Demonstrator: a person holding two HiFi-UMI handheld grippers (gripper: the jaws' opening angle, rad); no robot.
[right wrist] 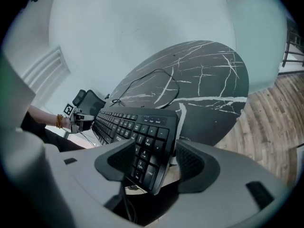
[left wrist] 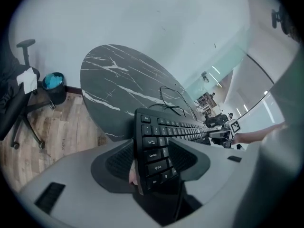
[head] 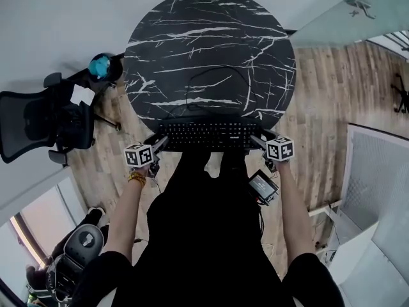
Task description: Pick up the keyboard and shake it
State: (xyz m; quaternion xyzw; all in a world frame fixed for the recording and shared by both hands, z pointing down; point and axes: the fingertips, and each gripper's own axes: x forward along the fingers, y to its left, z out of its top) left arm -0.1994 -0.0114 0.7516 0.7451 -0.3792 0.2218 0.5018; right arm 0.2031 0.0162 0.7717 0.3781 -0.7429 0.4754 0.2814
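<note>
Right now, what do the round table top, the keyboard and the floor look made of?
The table top looks like black stone, perhaps marble or a laminate copy, given the white veins; smooth, faint sheen. The keyboard seems matte black plastic, with moulded keycaps and white printed legends. The floor is wood planks or wood-look laminate; grain and plank seams show.

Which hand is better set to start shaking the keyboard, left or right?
Left, probably. The left gripper has the keyboard snug between both pads; at the right gripper a gap shows beside one pad. Both flank an end, so it's close.
</note>
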